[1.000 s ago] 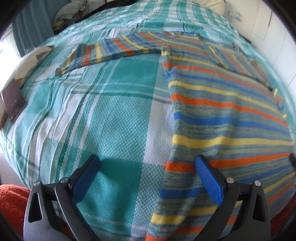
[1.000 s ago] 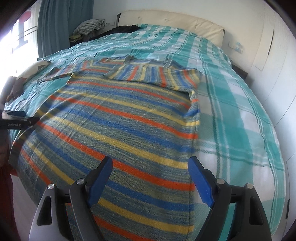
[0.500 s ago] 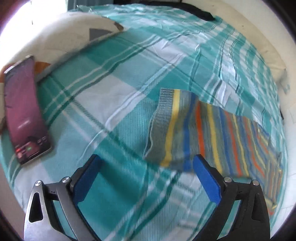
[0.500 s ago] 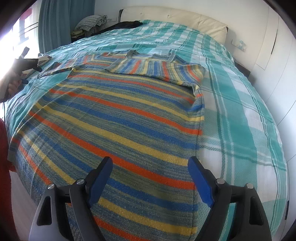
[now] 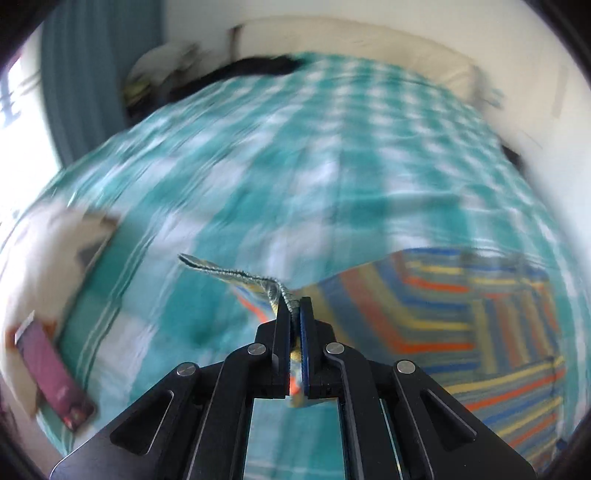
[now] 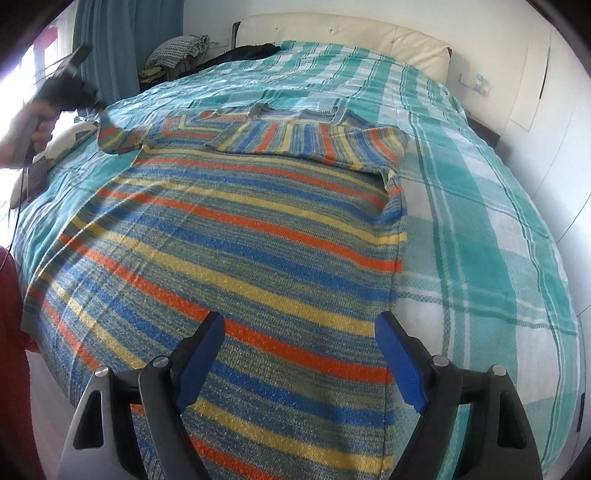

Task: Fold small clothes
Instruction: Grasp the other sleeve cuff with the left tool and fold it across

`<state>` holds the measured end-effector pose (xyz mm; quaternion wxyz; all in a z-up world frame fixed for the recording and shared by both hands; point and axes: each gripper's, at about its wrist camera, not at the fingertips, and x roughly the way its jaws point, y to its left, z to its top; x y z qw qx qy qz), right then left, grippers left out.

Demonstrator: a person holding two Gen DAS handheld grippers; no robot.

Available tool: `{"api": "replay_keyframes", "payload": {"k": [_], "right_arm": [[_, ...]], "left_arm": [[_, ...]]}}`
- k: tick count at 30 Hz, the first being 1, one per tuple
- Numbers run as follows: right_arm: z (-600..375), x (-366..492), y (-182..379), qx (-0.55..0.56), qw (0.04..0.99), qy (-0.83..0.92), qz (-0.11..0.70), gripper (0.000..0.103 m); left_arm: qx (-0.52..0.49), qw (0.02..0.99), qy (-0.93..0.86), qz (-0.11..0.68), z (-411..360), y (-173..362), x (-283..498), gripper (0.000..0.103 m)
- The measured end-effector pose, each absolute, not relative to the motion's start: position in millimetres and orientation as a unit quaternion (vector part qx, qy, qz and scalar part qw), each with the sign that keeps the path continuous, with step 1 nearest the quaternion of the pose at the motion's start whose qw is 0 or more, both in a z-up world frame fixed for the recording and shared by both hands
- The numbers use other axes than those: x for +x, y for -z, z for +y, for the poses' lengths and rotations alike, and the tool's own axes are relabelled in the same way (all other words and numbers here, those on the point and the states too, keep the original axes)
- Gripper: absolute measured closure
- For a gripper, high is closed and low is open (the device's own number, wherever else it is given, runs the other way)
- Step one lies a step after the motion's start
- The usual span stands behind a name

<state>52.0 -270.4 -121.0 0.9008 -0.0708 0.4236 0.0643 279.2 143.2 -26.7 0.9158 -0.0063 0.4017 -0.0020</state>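
A knit sweater [image 6: 240,236] striped blue, orange and yellow lies flat on the bed, its right sleeve [image 6: 314,142] folded across the chest. My left gripper [image 5: 294,302] is closing, and its pads pinch the left sleeve's cuff [image 5: 236,275], which hangs lifted off the bedspread. The rest of the sweater [image 5: 461,325] trails down to the right. In the right wrist view the left gripper [image 6: 94,105] sits far left with the raised sleeve [image 6: 122,138] under it. My right gripper [image 6: 301,332] hovers open above the sweater's near hem with nothing between its fingers.
The teal-and-white plaid bedspread [image 6: 480,206] covers the bed. A phone [image 5: 55,373] and a white pillow [image 5: 44,251] lie at the left edge. Dark clothes [image 6: 240,53] sit by the cream headboard [image 6: 332,33]. A white wall stands on the right, a curtain at the back left.
My left gripper left the sweater's near hem, travelled to the far sleeve, closed on its cuff and raised it. The right gripper has kept still and open.
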Motion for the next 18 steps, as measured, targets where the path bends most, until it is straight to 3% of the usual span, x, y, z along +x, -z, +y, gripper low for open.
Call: {"api": "replay_keyframes", "payload": {"k": [4, 7, 8, 10, 11, 12, 16, 18], "right_arm": [[-274.0, 52.9, 117.9, -0.064, 0.903, -0.062, 0.420, 0.020], [-277.8, 51.1, 116.6, -0.062, 0.904, -0.056, 0.419, 0.020], [-279.5, 50.7, 116.7, -0.061, 0.904, -0.055, 0.419, 0.020], [-282.8, 50.4, 117.4, -0.059, 0.903, -0.051, 0.422, 0.020], [-284.5, 50.6, 117.5, -0.056, 0.903, -0.050, 0.423, 0.020], [-286.2, 51.1, 117.4, -0.054, 0.903, -0.048, 0.424, 0.020], [-293.2, 50.6, 113.7, -0.043, 0.907, -0.043, 0.417, 0.020], [-295.4, 52.5, 113.8, -0.039, 0.907, -0.043, 0.418, 0.020]], "left_arm": [[0.033, 0.919, 0.096, 0.381, 40.4, 4.8, 284.2, 0.101], [0.061, 0.911, 0.142, 0.383, -34.5, 19.6, 290.9, 0.099], [0.068, 0.905, 0.150, 0.393, -51.7, 28.7, 292.6, 0.092], [0.071, 0.886, 0.157, 0.431, -81.7, 52.5, 297.6, 0.063], [0.068, 0.879, 0.149, 0.448, -92.4, 66.0, 299.1, 0.037], [0.065, 0.880, 0.148, 0.447, -96.0, 69.8, 293.9, 0.031], [0.051, 0.879, 0.177, 0.440, -86.6, 71.4, 265.1, 0.026], [0.064, 0.884, 0.175, 0.428, -74.0, 69.6, 239.2, 0.019]]}}
